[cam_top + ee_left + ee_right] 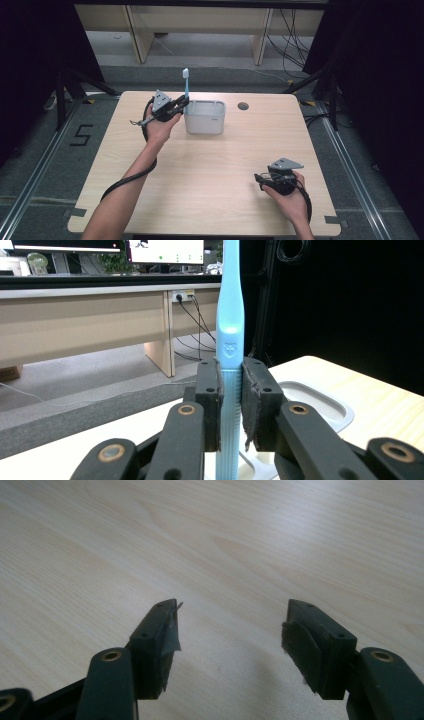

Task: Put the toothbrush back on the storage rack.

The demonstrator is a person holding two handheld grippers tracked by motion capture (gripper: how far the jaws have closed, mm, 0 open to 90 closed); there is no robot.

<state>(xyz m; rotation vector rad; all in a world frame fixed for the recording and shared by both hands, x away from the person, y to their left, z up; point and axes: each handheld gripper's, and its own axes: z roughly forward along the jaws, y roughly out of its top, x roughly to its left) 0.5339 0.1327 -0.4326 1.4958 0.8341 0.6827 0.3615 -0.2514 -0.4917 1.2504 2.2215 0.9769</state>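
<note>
A light wooden table [210,165] is seen from above, with 2 forearms reaching in from the bottom edge. A handheld gripper is held in each hand.

The left gripper [181,105] is raised at the far left part of the table, just beside the left wall of a white rectangular container [205,117]. A light blue toothbrush [186,85] is clamped between its 2 black jaws and is held upright, with the white bristle head at the top. In the left gripper view, the jaws are pressed tight against both sides of the toothbrush [230,365] handle, at its ribbed lower part, and the rounded white rim of the container [320,410] is seen just behind them.

The right gripper [264,181] is held low over the near right part of the table, well apart from the container. In the right gripper view, its jaws are spread wide with nothing between them, and bare wood grain of the table [210,545] is seen beyond.

A small round dark cable hole [243,106] is set in the tabletop to the right of the container.
</note>
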